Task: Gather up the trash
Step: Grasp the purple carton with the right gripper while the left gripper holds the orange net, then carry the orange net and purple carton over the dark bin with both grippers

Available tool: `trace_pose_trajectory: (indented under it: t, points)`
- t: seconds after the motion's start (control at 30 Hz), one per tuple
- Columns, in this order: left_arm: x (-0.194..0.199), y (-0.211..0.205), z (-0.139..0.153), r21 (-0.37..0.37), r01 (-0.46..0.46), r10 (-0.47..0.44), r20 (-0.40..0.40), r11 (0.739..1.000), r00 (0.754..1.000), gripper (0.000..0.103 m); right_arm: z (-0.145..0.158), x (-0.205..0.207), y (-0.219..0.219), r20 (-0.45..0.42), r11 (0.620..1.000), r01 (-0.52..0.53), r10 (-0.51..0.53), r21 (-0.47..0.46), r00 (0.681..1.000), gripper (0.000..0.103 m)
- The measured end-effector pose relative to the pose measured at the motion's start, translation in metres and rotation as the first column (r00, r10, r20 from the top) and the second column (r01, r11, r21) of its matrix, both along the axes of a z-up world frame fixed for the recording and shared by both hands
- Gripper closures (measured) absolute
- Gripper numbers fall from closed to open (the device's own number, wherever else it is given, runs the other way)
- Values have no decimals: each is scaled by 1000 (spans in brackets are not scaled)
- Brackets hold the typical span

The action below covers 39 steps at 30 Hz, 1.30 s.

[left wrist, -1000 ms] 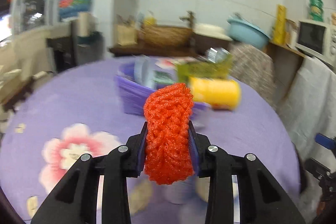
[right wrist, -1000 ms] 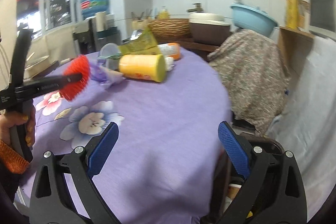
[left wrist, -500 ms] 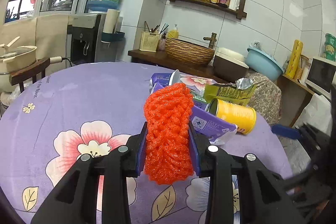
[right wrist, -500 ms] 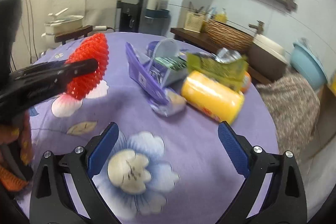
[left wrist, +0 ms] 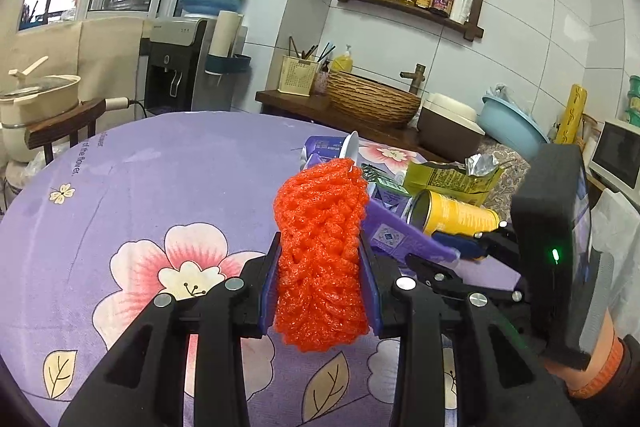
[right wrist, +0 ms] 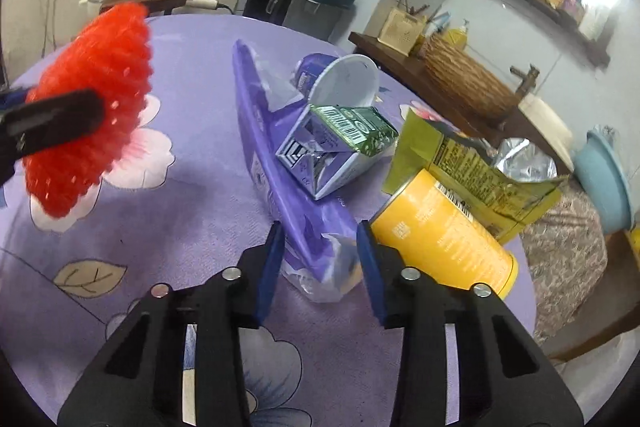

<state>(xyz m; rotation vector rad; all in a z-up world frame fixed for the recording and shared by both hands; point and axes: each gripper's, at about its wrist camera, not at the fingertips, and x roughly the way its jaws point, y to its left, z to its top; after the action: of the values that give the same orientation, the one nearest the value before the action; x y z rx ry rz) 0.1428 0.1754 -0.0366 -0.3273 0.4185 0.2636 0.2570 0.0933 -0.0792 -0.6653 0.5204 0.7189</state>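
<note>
My left gripper (left wrist: pixel 320 267) is shut on an orange foam net (left wrist: pixel 320 227), held above the purple flowered tablecloth (left wrist: pixel 160 187). The same net (right wrist: pixel 92 107) shows at the left of the right wrist view. My right gripper (right wrist: pixel 320 251) is closing on the near end of a long purple plastic wrapper (right wrist: pixel 272 155), and both pads touch it. Behind the wrapper lie a flattened green and white carton (right wrist: pixel 340 139) and a tipped white cup (right wrist: pixel 348 79). A yellow can (right wrist: pixel 440 235) lies on its side just right of the right fingers, with a torn green snack bag (right wrist: pixel 472 163) behind it.
The round table's edge (right wrist: pixel 524 267) runs close behind the can, with a patterned cloth-covered chair (right wrist: pixel 568 251) beyond. A wooden counter with a wicker basket (left wrist: pixel 372 99) and a blue basin (left wrist: pixel 512 123) stands at the back. A water dispenser (left wrist: pixel 176 75) is at the back left.
My right gripper swung left across the table to the trash pile, and its wide jaws have narrowed onto the purple wrapper's end. The left gripper still holds the foam net and has rolled slightly.
</note>
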Motion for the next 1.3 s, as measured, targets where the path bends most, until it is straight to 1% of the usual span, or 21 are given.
trace_pose_trajectory:
  t: [0.03, 0.13, 0.23, 0.3, 0.37, 0.47, 0.6, 0.73, 0.97, 1.07, 1.3]
  points:
    - [-1, 1, 1, -4, -9, 9, 4, 1000, 1000, 69, -1, -4, -1, 10, 1000, -17, 17, -5, 1000, 77]
    - [-8, 9, 3, -22, -55, 56, 35, 998, 998, 69, -1, -14, -5, 11, 999, -46, 46, -1, 999, 83]
    - [-14, 18, 5, -52, -100, 104, 64, 994, 993, 69, 4, -17, -13, -20, 998, -48, 49, 33, 999, 86]
    - [-16, 21, 6, -64, -118, 122, 70, 991, 990, 69, 9, -21, -19, -59, 996, -56, 60, 75, 996, 88]
    - [-16, 22, 7, -64, -122, 126, 71, 990, 989, 69, 13, -29, -27, -80, 993, -59, 68, 102, 994, 89]
    - [-17, 20, 8, -50, -126, 129, 81, 991, 988, 69, 18, -44, -36, -76, 991, -65, 75, 117, 994, 89]
    - [-17, 20, 10, -43, -134, 138, 88, 990, 987, 69, 27, -63, -57, -92, 981, -64, 82, 181, 992, 89]
    - [-17, 21, 9, -47, -137, 141, 88, 989, 986, 69, 33, -79, -85, -110, 968, -38, 67, 247, 992, 89]
    - [-16, 11, 9, 3, -121, 120, 92, 993, 988, 69, 40, -101, -134, -135, 937, 19, 30, 348, 990, 90]
    - [-15, 6, 9, 32, -111, 108, 90, 993, 990, 69, 41, -111, -159, -139, 919, 56, -1, 391, 990, 90]
    - [-8, -2, 10, 58, -74, 70, 72, 996, 995, 69, 39, -126, -214, -139, 882, 149, -96, 448, 986, 89]
